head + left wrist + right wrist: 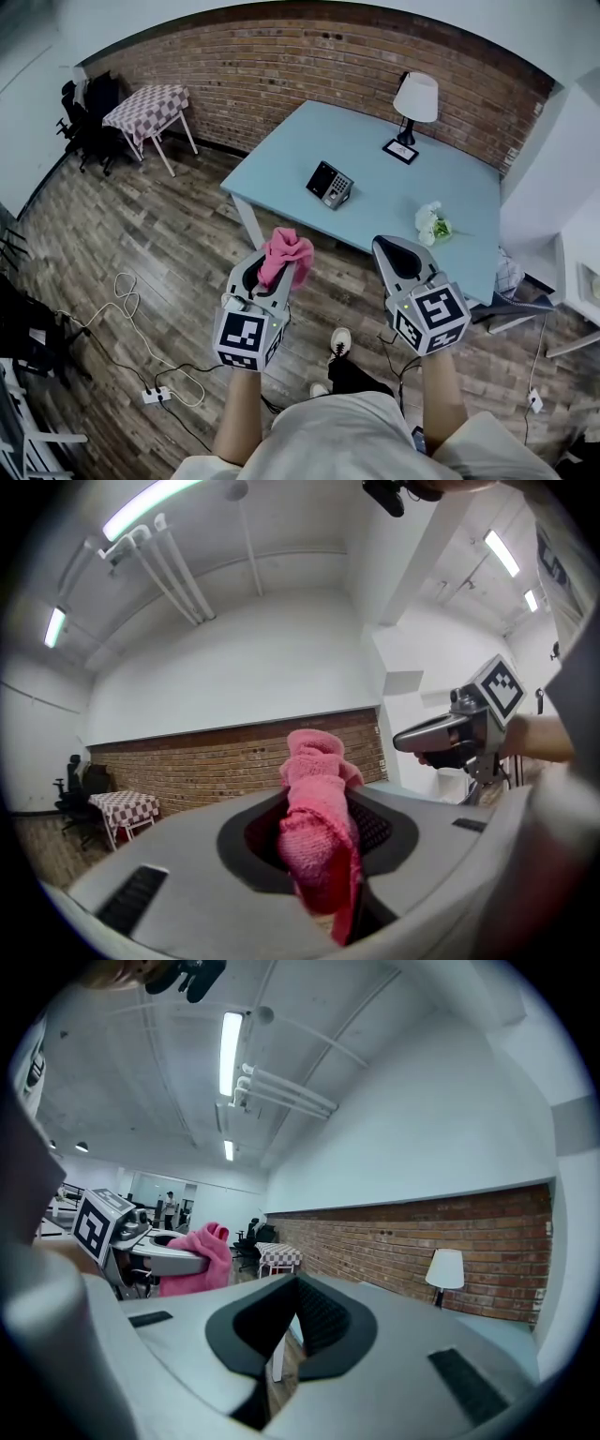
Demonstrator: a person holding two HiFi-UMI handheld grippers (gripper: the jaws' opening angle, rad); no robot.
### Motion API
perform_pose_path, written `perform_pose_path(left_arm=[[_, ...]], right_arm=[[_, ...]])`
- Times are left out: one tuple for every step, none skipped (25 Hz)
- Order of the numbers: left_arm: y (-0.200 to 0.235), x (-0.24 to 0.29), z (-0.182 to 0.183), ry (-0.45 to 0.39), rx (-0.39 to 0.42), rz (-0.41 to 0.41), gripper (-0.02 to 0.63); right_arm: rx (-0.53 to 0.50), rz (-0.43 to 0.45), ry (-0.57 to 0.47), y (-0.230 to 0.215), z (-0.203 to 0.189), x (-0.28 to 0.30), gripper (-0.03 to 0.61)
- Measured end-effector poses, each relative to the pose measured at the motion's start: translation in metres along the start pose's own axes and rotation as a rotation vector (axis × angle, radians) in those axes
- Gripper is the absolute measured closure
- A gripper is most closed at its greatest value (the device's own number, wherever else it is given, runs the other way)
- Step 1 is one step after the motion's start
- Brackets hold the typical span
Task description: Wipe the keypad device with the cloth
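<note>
Pink cloth (286, 251) gripped in our left gripper (278, 270); right gripper (397, 251) closed, empty.
Keypad (330, 184) lies ahead near the table's (412, 202) left edge, slightly nearer our left gripper.

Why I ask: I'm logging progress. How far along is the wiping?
Done: the cloth is clamped in the left gripper. In hand: both grippers hang over the floor, short of the table; the right gripper is shut, empty. Left: the keypad device sits untouched.

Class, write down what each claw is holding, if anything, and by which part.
Left claw grips the pink cloth by its bunched middle, with a fold sticking out past the tips. Right claw holds nothing.
</note>
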State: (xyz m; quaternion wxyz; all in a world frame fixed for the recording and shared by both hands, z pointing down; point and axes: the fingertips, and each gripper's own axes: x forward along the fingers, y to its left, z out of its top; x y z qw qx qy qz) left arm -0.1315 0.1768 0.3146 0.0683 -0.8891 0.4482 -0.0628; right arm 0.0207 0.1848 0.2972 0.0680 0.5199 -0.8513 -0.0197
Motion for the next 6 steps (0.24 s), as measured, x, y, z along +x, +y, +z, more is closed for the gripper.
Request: perform_pose_path(left_arm=[[-0.0016, 0.0002, -0.0003, 0.000, -0.001, -0.002, 0.459], [-0.0034, 0.0003, -0.0003, 0.000, -0.002, -0.003, 0.459], [-0.0051, 0.0005, -0.0001, 0.000, -0.003, -0.005, 0.459], [-0.0068, 0.0007, 0.0002, -0.001, -0.003, -0.006, 0.459], [-0.0084, 0.0011, 0.0006, -0.002, -0.002, -0.008, 0.459], [-0.0101, 0.0016, 0.0010, -0.002, -0.001, -0.010, 0.459]], right_arm=[[-0.001, -0.001, 0.003, -0.0005, -0.0014, -0.0010, 0.560], [-0.001, -0.002, 0.007, -0.0012, -0.0027, -0.0019, 0.560], [-0.002, -0.002, 0.011, -0.0020, -0.0039, -0.0027, 0.560], [-0.001, -0.004, 0.013, -0.0031, -0.0049, -0.0035, 0.560], [0.000, -0.006, 0.015, -0.0042, -0.0056, -0.0044, 0.560], [0.001, -0.008, 0.016, -0.0054, -0.0064, -0.0053, 0.560]])
